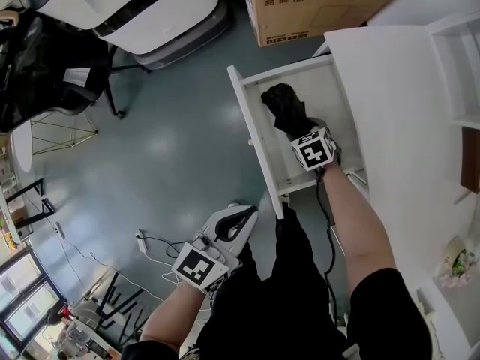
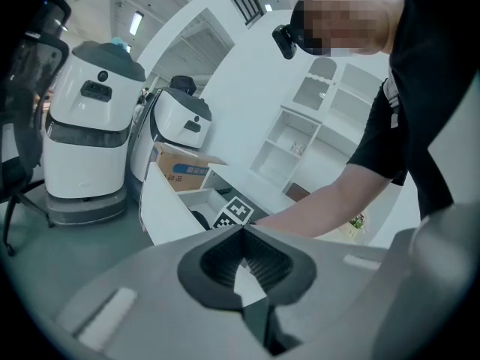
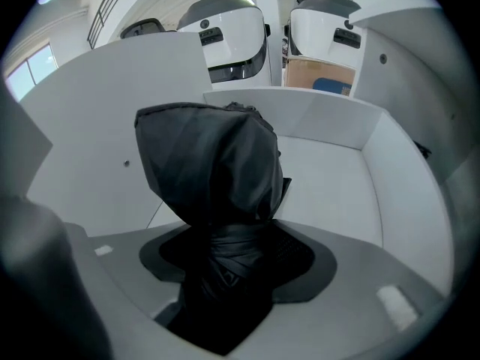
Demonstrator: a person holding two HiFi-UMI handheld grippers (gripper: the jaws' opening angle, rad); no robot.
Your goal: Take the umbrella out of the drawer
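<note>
So far, little's done: the umbrella (image 3: 210,171) lies inside the open drawer (image 1: 255,141). My right gripper (image 3: 225,265) has its fingers spread around it, unclamped; my left gripper (image 2: 244,272) is closed, empty. Grasping and lifting remain.

Between the right gripper's (image 3: 229,268) jaws the umbrella's (image 3: 210,163) near end drops out of sight below the bottom edge, and whether the pads touch it is unclear.
</note>
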